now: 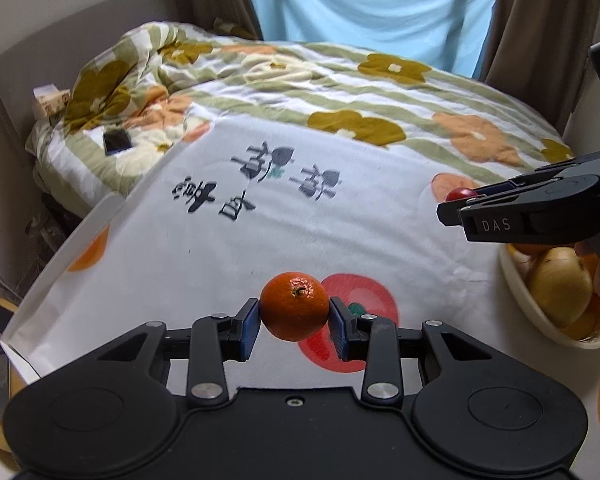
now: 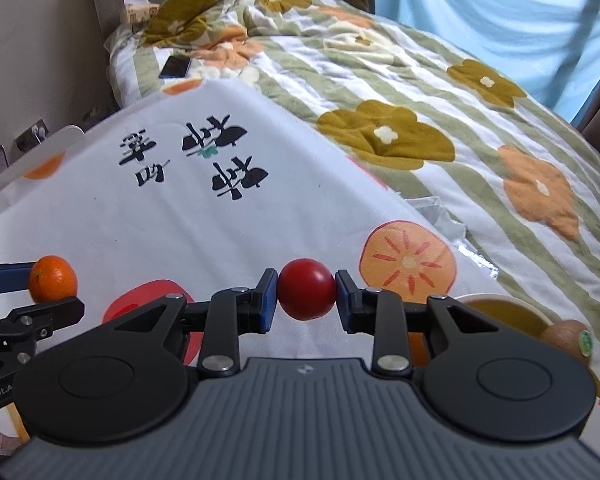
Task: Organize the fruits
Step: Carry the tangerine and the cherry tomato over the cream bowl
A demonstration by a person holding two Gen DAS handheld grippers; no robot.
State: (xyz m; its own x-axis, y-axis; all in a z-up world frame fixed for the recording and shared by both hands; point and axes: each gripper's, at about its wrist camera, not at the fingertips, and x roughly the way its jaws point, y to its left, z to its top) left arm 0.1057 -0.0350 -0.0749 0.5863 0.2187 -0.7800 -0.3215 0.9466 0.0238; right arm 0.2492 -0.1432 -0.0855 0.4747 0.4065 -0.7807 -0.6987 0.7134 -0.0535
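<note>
Left wrist view: the left gripper [image 1: 294,314] is clamped on an orange mandarin [image 1: 294,306], held above the white printed cloth [image 1: 228,248]. Right of the mandarin, the right gripper [image 1: 458,200] pinches a small red tomato [image 1: 462,193], again clear of the cloth. Below that gripper, at the cloth's right edge, a cream bowl [image 1: 540,316] holds yellow fruit [image 1: 560,292]. Behind the cloth lies a flowered quilt [image 1: 380,92].

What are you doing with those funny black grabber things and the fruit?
A person is sorting fruit with two hand-held grippers. The left gripper has its jaws shut on a round orange mandarin, and the right gripper grips a small round red tomato. Both fruits hang above the white printed cloth. A cream bowl with yellowish fruit sits nearby.
</note>
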